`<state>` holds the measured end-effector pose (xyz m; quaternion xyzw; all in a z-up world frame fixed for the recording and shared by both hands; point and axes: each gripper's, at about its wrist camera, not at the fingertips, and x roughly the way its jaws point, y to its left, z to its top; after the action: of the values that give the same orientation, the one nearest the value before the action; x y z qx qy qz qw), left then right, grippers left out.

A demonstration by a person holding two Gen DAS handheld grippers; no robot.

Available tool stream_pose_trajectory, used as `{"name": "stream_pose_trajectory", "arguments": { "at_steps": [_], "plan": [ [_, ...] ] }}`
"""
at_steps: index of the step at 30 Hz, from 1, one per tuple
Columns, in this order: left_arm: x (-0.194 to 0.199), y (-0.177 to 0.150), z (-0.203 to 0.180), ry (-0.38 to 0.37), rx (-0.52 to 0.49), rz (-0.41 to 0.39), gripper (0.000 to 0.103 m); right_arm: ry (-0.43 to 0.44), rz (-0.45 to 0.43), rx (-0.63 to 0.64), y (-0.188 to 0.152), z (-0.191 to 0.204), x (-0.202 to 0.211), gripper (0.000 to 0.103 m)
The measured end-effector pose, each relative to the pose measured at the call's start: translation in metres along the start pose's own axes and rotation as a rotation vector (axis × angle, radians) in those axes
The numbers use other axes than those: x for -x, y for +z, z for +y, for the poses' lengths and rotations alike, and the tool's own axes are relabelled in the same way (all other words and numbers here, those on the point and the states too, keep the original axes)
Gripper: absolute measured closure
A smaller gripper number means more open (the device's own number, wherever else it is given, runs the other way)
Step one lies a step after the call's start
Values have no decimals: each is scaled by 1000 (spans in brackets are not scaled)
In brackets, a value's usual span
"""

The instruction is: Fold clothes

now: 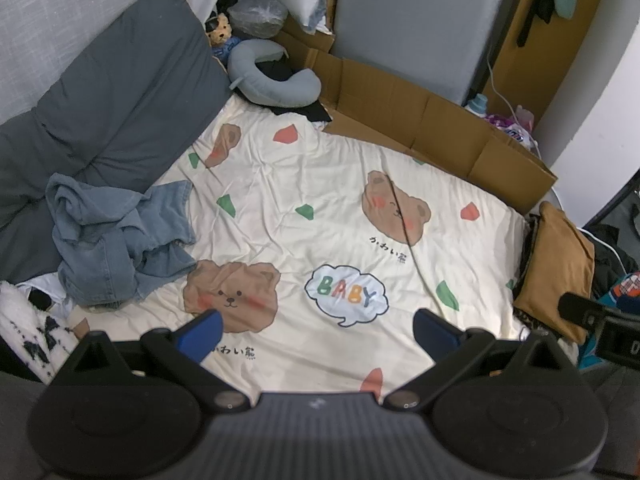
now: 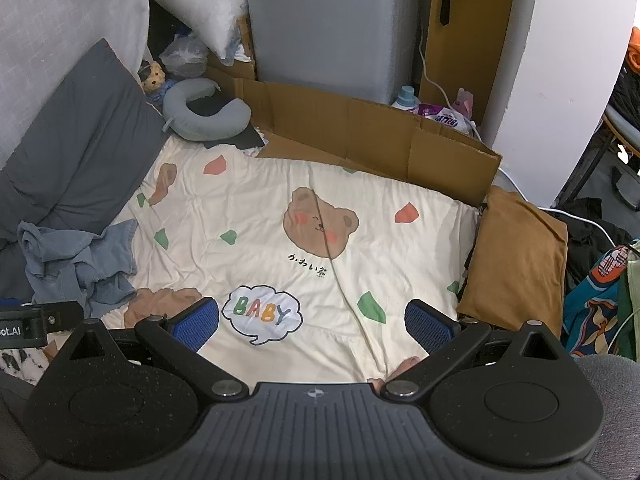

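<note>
both grippers, left [image 1: 318, 330] and right [image 2: 312, 320], wide apart and empty above the bear-print quilt [image 1: 320, 200], denim garment [image 1: 116, 236] far left

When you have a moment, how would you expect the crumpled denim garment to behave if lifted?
The denim garment lies bunched in soft folds, so it will likely hang floppy. Denim probably feels fairly heavy. Its loose legs look apt to drag across the bear-print quilt.

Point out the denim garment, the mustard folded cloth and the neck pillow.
denim garment [image 1: 116, 240], left wrist view, middle of the crumpled heap
mustard folded cloth [image 2: 516, 264], right wrist view, centre of its top face
neck pillow [image 1: 296, 88], left wrist view, its right-hand curve
</note>
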<state>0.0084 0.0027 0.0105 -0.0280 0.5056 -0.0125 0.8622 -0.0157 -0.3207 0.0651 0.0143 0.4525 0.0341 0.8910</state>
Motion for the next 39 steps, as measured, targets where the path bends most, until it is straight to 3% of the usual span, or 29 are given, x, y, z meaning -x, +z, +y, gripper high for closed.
{"name": "stream_pose_trajectory", "arguments": {
  "at_steps": [15,39],
  "plan": [
    [2,-3,7,-2,13,-6,1,8,-6,-10,1,-2,-3,1],
    [9,24,54,32,57,-27,1,45,-22,-3,21,16,-11,1]
  ]
}}
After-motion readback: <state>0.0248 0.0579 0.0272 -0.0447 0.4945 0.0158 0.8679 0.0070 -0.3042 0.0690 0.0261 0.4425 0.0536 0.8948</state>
